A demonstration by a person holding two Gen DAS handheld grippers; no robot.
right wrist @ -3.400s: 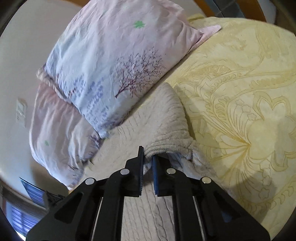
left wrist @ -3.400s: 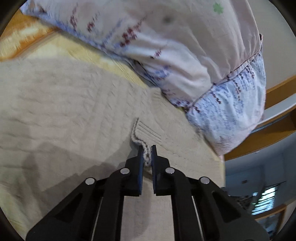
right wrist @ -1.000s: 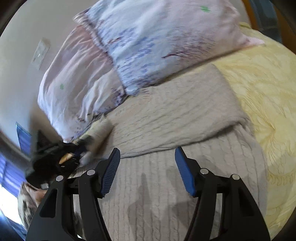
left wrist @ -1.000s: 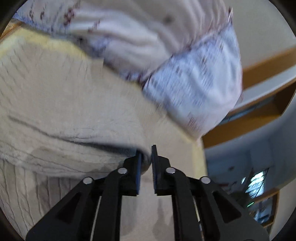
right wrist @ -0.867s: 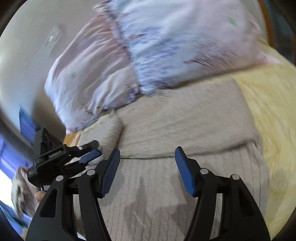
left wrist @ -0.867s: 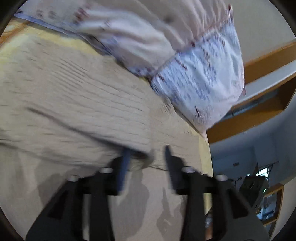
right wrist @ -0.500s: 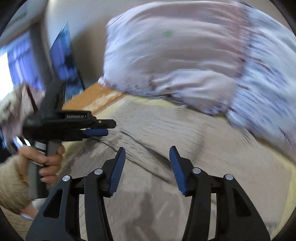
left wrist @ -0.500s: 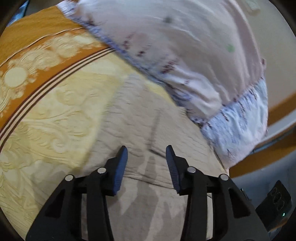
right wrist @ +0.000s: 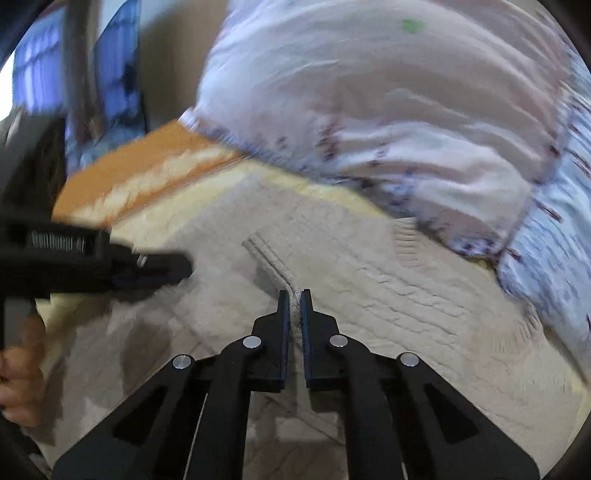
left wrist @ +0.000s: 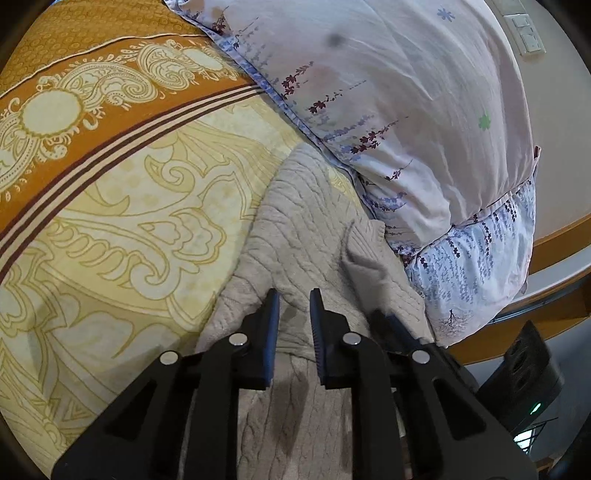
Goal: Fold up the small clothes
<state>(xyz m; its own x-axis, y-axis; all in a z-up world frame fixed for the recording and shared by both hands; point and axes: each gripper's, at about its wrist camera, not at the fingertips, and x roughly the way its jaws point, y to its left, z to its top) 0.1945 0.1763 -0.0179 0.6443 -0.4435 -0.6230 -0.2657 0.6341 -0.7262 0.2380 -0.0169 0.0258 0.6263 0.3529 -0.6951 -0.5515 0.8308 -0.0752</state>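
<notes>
A beige cable-knit sweater lies partly folded on the bed, its far end against the pillows. My left gripper hovers over a folded edge near the sweater's left side. Its jaws are closing with a narrow gap, knit showing between the pads, which do not press on it. My right gripper is shut on a ribbed edge of the sweater that runs straight into its jaws. In the right wrist view the left gripper is a blurred dark shape at the left, held by a hand.
Two pale flowered pillows lie at the head of the bed, touching the sweater's far edge. A yellow patterned bedspread with an orange border spreads to the left. Wooden bed frame and a wall switch at the right.
Both grippers let go of the folded-over part and swung across to the sweater's left side. The right jaws went from wide open to shut on the ribbed edge; the left jaws narrowed.
</notes>
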